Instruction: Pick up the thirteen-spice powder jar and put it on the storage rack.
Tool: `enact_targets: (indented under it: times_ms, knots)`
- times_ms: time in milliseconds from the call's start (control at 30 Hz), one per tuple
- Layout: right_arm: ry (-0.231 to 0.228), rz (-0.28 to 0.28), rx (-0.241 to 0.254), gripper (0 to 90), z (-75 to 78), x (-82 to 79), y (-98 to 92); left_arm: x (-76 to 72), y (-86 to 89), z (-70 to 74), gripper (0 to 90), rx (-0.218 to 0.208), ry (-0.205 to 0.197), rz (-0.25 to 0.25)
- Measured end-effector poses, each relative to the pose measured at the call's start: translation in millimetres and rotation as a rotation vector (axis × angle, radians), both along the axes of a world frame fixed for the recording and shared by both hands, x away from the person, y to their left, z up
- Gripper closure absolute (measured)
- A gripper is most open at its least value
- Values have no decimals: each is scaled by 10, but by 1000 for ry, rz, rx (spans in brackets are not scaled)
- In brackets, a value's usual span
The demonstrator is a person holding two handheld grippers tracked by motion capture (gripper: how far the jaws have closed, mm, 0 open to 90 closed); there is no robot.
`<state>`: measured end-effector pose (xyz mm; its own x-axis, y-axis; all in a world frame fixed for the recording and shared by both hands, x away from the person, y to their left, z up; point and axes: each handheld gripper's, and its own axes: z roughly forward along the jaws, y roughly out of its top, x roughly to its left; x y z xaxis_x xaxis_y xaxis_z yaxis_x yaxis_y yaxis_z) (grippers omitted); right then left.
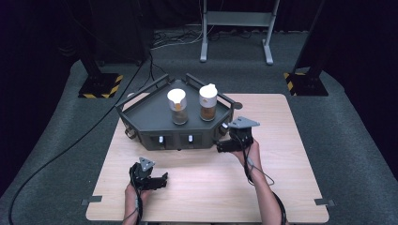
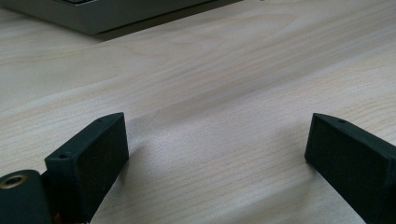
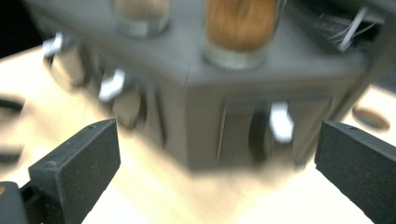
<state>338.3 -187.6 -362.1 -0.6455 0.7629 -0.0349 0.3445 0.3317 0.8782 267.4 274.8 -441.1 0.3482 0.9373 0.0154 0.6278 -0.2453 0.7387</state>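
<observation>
A dark grey angular rack (image 1: pixel 150 112) with small front drawers stands at the back of the wooden table (image 1: pixel 281 187). On it stand two clear jars of brown powder with white lids, one at the left (image 1: pixel 178 107) and one at the right (image 1: pixel 208 102). My right gripper (image 1: pixel 220 146) is at the rack's right front corner, jaws open and nothing between them. The blurred right gripper view has that gripper (image 3: pixel 217 144) facing a drawer with a white handle (image 3: pixel 281 122) below a jar (image 3: pixel 240 28). My left gripper (image 1: pixel 162 180) rests low over the near table, open and holding nothing; its jaws (image 2: pixel 217 140) frame bare wood.
The rack's near edge (image 2: pixel 107 16) runs along the top of the left gripper view. Behind the table are a grey metal stand (image 1: pixel 234 28), floor cables (image 1: pixel 173 40), and two black posts on yellow-striped bases (image 1: pixel 101 86) (image 1: pixel 305 82). Carpet surrounds the table.
</observation>
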Motion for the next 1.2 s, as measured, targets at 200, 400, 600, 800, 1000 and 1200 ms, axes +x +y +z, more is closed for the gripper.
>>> enact_targets:
  times_ms: [200,400,600,800,1000,1200]
  knots:
    - [79,-51,-1,0,-321,-371,-356,-5,-5,-2,59,2,-3,0]
    - [155,-165,30,0,-655,-663,-709,-8,-10,-3,60,6,-6,-2]
    - [163,-251,34,0,-793,-891,-901,-10,-18,-4,59,7,-7,0]
    - [151,-303,37,0,-859,-1034,-981,-8,-17,-3,59,6,-6,0]
    - [132,-332,59,0,-886,-1107,-1022,-11,-20,-4,59,8,-7,0]
    - [124,-345,40,0,-881,-1124,-975,-11,-21,-3,59,9,-7,0]
